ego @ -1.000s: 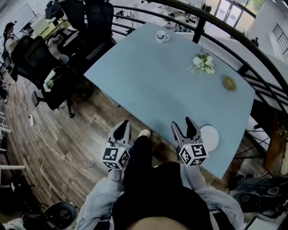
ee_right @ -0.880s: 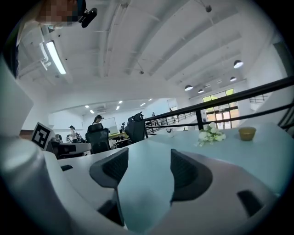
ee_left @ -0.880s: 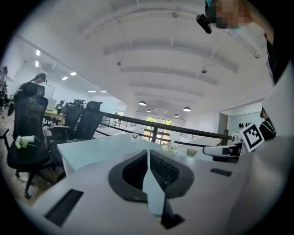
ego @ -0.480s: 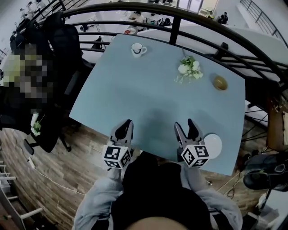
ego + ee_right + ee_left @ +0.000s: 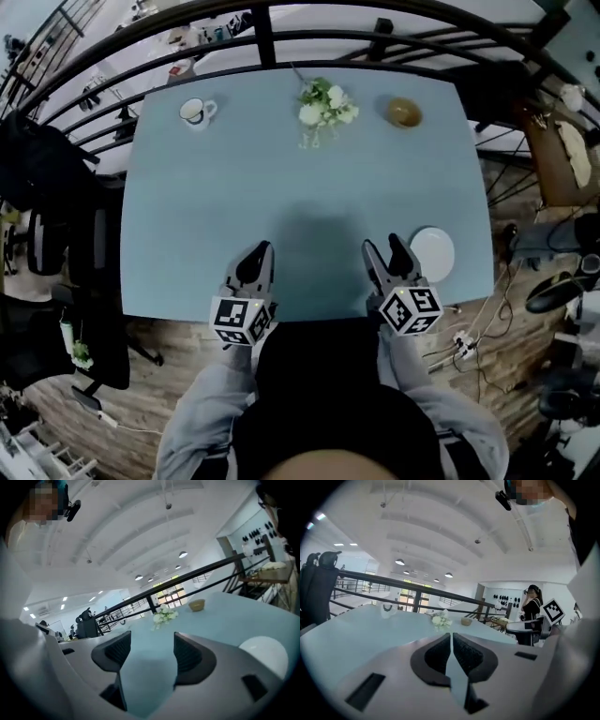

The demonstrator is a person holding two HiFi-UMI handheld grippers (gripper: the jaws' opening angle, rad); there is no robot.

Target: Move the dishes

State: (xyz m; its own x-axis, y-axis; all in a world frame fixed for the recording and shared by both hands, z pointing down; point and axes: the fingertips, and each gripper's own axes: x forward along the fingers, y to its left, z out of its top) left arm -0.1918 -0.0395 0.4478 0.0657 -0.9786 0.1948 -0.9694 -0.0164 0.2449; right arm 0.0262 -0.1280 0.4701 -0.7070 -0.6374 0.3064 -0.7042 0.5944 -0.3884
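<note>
Squaring up to the table [image 5: 234, 206]: a second ago it sat skewed across my head view, now its long edge runs straight along the front and both tools hang over the near edge. I read that as lined up, with no dish touched yet.

Far left corner: a white cup [image 5: 195, 112] with a dark rim and a handle, glossy, probably ceramic.

The left gripper [image 5: 262, 249] has its ribbed black pads drawn together to a thin slit in its own view [image 5: 451, 637], with nothing between them.

Back centre: a loose sprig of white flowers [image 5: 325, 105] with green leaves, lying flat.

The right gripper [image 5: 382, 246] has its jaws well apart [image 5: 152, 640], and only bare tabletop shows through the gap.

Back right: a small round tan bowl [image 5: 404, 112], smooth.

Near right: a flat round white plate [image 5: 433, 253], just beside the right gripper and not touching it. It's the closest dish, so my guess is it goes first.

The tabletop is matt pale blue and smooth, with rounded corners. A dark metal railing [image 5: 281, 23] curves behind it.
</note>
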